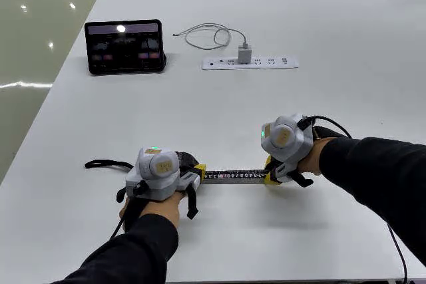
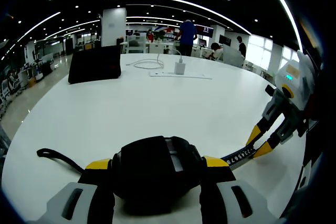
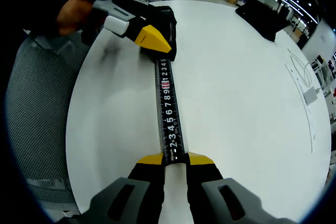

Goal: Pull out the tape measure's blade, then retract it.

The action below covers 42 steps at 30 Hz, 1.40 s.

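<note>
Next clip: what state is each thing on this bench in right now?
Black tape measure case: clamped by the left gripper.
Dark numbered blade: partly pulled out, end pinched by the right gripper.
Black tablet: propped up, screen lit.
White charger: plugged into the white power strip.
Black wrist strap: slack on the white table.

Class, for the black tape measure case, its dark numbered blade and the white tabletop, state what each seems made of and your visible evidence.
Black tape measure case: probably matte plastic or rubber; dull, rounded moulded shell. Dark numbered blade: likely thin coated metal; flat, straight strip with printed numerals. White tabletop: smooth laminate or similar; even surface with soft sheen.
</note>
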Tool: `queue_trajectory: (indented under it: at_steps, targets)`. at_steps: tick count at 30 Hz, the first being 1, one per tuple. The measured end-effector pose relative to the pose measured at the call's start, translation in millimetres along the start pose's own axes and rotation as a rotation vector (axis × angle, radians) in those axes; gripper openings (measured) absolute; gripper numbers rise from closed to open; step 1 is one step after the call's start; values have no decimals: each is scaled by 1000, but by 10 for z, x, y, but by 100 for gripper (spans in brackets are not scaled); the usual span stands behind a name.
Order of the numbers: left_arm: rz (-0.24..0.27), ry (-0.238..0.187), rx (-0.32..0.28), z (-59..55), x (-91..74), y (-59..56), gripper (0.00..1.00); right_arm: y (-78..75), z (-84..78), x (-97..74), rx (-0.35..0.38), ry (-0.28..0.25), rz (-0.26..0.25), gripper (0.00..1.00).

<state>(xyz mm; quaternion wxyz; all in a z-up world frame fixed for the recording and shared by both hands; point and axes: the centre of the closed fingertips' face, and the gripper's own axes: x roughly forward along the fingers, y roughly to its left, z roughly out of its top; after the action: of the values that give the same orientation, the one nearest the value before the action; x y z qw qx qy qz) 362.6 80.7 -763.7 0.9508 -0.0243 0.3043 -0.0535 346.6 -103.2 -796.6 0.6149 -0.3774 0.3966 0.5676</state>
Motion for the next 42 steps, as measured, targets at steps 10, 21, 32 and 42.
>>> queue_trajectory:
  at_steps: [10, 21, 32, 42]
  targets:
    - [1, 0, 1, 1, 0, -1, 62, 4, 33, 16, -4, -4, -1, 11]
    - [1, 1, 0, 2, -1, -3, 62, 3, 72, 35, -12, -8, 2, 11]
    - [0, 2, -2, -1, 6, -2, 62, 14, 125, 50, -8, -18, -2, 11]
    - [-6, 6, -9, -5, 9, -1, 62, 22, 165, 68, -17, -22, 2, 11]
